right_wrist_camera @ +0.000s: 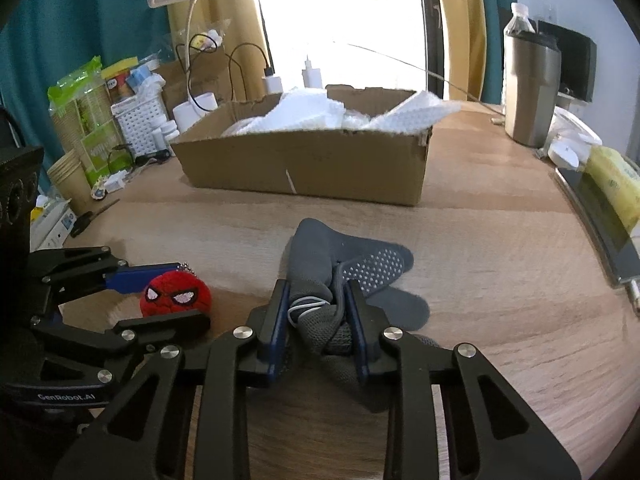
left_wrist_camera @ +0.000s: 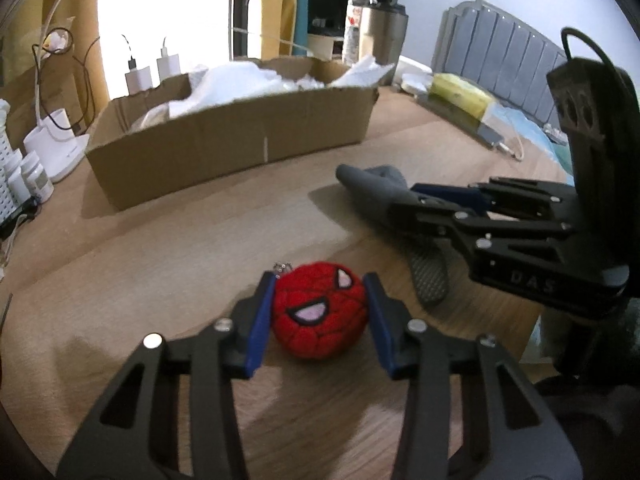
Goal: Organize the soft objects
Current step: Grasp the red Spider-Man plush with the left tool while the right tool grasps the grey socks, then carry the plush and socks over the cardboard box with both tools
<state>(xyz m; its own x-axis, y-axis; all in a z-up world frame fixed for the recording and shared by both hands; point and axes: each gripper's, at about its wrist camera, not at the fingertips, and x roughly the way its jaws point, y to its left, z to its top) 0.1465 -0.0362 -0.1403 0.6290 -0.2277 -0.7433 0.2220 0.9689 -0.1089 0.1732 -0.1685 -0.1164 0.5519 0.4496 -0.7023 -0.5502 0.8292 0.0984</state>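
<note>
A red spider-face plush ball [left_wrist_camera: 320, 312] with a small chain lies on the wooden table between the blue pads of my left gripper [left_wrist_camera: 320, 284], which is closed against its sides. It also shows in the right wrist view [right_wrist_camera: 176, 294]. My right gripper [right_wrist_camera: 316, 292] is shut on a bundle of grey grip socks [right_wrist_camera: 320, 276] lying on the table; a dotted sole [right_wrist_camera: 380, 266] sticks out to the right. In the left wrist view the right gripper [left_wrist_camera: 404, 200] reaches in from the right with the socks [left_wrist_camera: 372, 184] in it.
An open cardboard box [right_wrist_camera: 304, 160] holding white soft material stands behind both objects on the table [right_wrist_camera: 500, 280]. A steel tumbler [right_wrist_camera: 528, 88], a water bottle, a tablet and a yellow pack are at the right. A lamp, a white basket, paper cups and chargers are at the left.
</note>
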